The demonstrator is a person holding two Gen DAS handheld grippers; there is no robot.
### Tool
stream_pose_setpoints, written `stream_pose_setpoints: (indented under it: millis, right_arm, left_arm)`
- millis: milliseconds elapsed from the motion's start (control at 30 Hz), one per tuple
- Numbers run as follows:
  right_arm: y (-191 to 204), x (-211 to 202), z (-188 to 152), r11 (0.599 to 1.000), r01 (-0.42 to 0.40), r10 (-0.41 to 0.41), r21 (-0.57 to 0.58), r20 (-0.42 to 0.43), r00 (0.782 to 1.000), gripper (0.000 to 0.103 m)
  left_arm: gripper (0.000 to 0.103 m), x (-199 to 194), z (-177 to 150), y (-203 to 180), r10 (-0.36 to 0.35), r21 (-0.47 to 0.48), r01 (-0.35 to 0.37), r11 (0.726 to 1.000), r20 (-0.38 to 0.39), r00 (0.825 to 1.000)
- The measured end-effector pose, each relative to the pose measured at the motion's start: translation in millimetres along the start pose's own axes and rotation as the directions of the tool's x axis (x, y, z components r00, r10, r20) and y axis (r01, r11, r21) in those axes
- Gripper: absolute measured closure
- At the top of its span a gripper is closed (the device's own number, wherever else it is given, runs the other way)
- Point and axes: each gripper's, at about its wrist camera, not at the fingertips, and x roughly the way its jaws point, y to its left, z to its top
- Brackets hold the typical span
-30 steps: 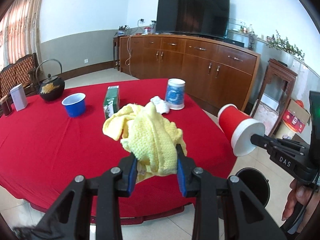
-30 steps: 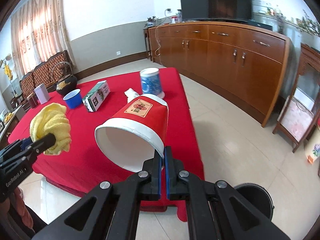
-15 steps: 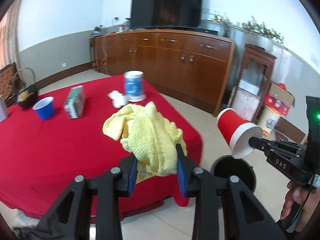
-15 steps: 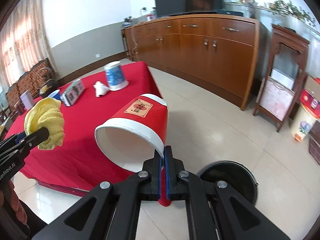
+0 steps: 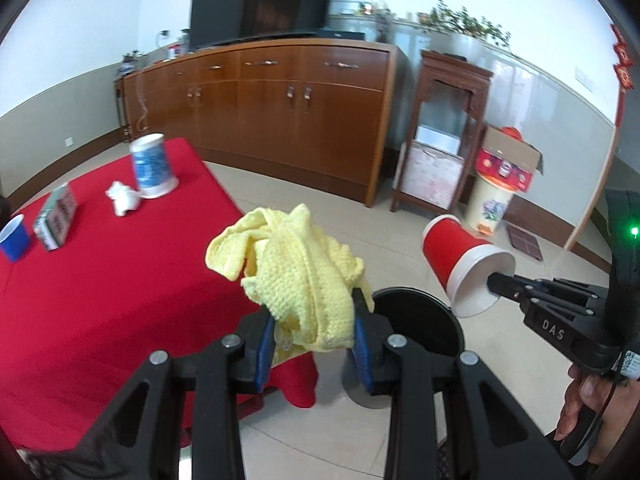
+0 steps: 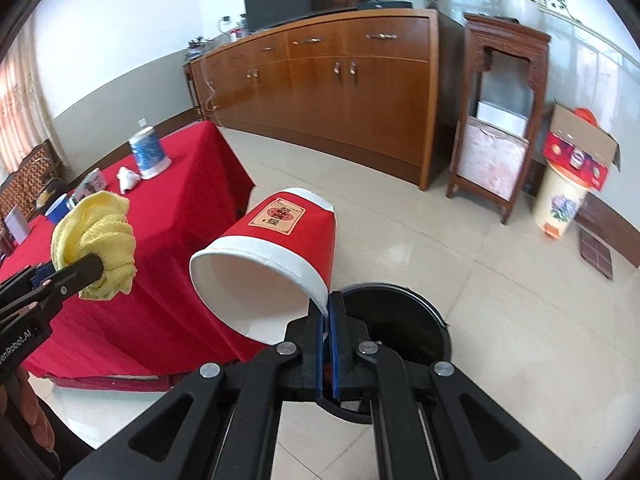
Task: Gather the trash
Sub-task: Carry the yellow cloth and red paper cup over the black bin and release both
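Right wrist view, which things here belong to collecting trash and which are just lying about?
Part of the job:
red paper cup
crumpled yellow knitted cloth
round black bin

Lying about:
blue-and-white cylindrical container
small blue plastic cup
brown wooden sideboard

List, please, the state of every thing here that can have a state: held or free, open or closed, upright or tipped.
Yellow knitted cloth: bunched, clamped in left tongs.
Red paper cup with white rim: tipped, empty, rim pinched by right tongs.
Round black bin: open, on the floor.
Blue-and-white cup: upright on red tablecloth.
White crumpled tissue: lying free.
Small blue cup: upright.
Wooden cabinet doors: closed.
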Motion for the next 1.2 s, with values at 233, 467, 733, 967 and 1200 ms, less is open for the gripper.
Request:
stream_pose_setpoints:
  millis: [233, 467, 733, 967, 1200]
  right_arm:
    - [-32, 9, -16, 0.999, 0.036, -0.035, 0.028, -0.035, 0.999, 0.100]
    - [-57, 28, -30, 0.997, 0.064, -0.061, 0.031, -0.084, 0.995, 0.100]
    - [-86, 63, -49, 0.996, 0.080, -0.075, 0.027, -0.161, 0.984, 0.100]
    - [-104, 96, -67, 0.997, 0.074, -0.070, 0.009, -0.231, 0.970, 0.100]
    - [-107, 137, -76, 0.998, 0.047, -0.057, -0.039, -0.293, 0.955, 0.100]
  left_arm:
    - [0.068, 25, -8, -35, -0.060, 0.035, 0.062, 0.997, -0.056, 0.997]
    - [0.068, 53, -16, -66, -0.096, 0.066, 0.103, 0.992, -0.109, 0.989]
    - [0.068, 91, -29, -92, -0.124, 0.097, 0.143, 0.985, -0.179, 0.976]
    - [0.068, 129, -46, -101, -0.151, 0.093, 0.177, 0.980, -0.238, 0.959]
    - [0.068, 162, -60, -111, -0.176, 0.079, 0.210, 0.974, -0.312, 0.934]
